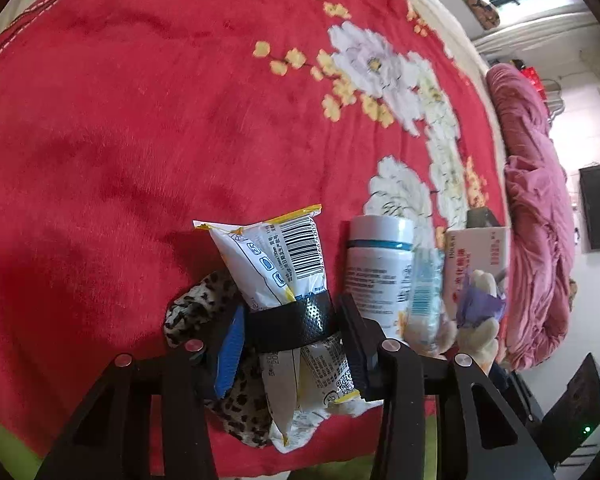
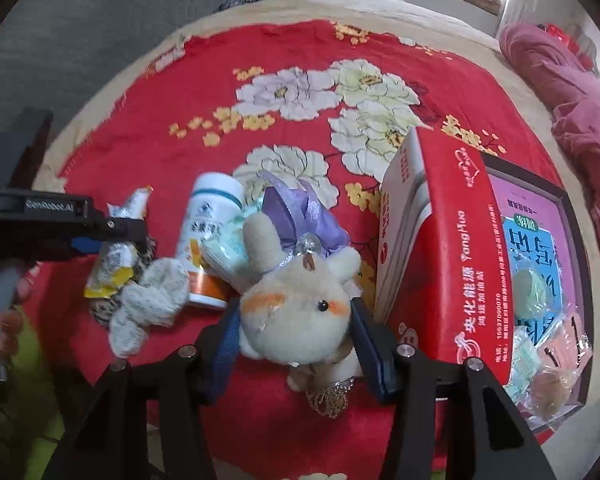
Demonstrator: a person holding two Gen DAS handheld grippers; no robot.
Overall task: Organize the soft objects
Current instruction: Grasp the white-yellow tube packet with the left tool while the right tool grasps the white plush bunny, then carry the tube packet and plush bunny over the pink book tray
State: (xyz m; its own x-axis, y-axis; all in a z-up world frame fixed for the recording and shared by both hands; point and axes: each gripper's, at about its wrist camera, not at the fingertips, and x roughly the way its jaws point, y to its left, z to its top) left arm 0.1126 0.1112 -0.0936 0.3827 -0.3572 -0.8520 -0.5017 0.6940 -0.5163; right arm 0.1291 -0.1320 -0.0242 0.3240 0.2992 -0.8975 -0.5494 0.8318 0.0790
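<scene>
The plush rabbit (image 2: 300,304) lay on the red floral blanket (image 2: 300,128), beside the red carton (image 2: 440,264). We had our right gripper (image 2: 296,340) pinching its head to lift it. Our left gripper (image 1: 292,344) squeezed the white snack packet (image 1: 276,264) over a leopard-print cloth (image 1: 196,304), so both could be cleared together.

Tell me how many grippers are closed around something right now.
2. The left gripper squeezes the white snack packet near the leopard cloth. The right gripper clasps the plush rabbit beside the red box.
</scene>
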